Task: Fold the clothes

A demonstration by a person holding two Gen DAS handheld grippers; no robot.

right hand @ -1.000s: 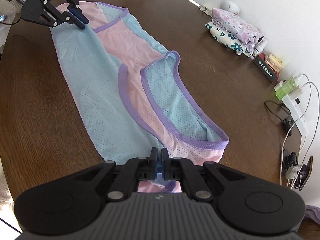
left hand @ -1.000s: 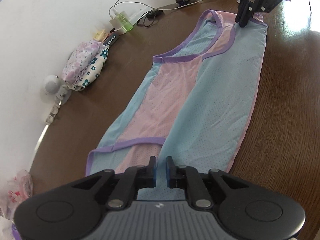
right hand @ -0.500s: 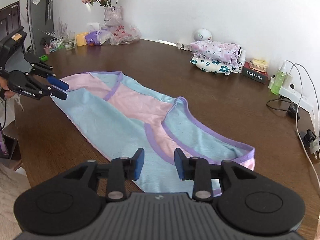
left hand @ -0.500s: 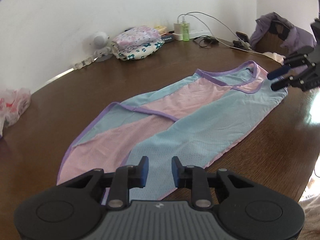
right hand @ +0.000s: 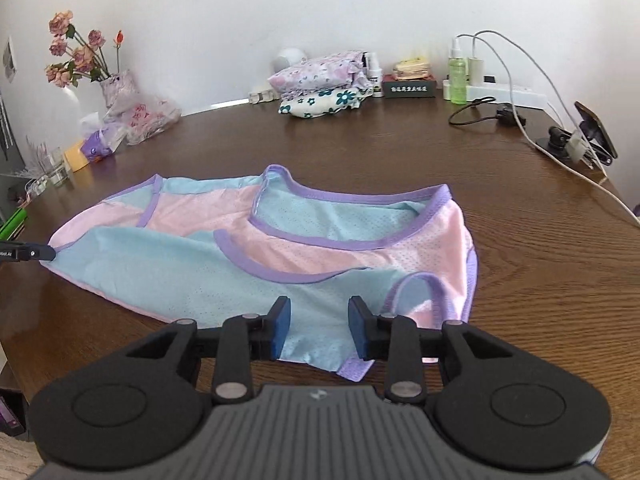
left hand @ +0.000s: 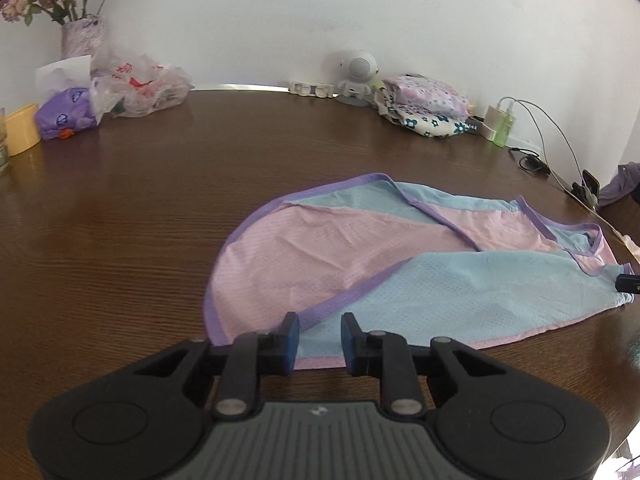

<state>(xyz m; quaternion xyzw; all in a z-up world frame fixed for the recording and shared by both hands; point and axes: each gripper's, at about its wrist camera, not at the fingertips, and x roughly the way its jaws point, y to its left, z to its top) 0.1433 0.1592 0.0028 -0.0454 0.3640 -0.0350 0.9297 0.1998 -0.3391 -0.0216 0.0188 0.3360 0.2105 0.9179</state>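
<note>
A pink and light-blue mesh vest with purple trim [left hand: 400,256] [right hand: 248,248] lies folded lengthwise on the brown wooden table [left hand: 120,220] [right hand: 540,240]. My left gripper [left hand: 319,334] is open just above the vest's hem end, with nothing between its blue pads. My right gripper [right hand: 319,326] is open over the shoulder-strap end, its fingers apart above the blue fabric. A tip of the right gripper [left hand: 628,283] shows at the vest's far end in the left wrist view, and a tip of the left gripper [right hand: 28,253] shows in the right wrist view.
At the back stand a stack of folded floral clothes [left hand: 424,106] [right hand: 324,80], a small white robot figure [left hand: 358,74], a vase of flowers [right hand: 116,84], plastic bags [left hand: 140,88], a power strip with cables [right hand: 504,92], a green bottle [right hand: 458,74] and a phone on a stand [right hand: 592,132].
Both grippers went from shut on the vest's ends to open. They drew back low toward the near edge, and the vest now lies flat.
</note>
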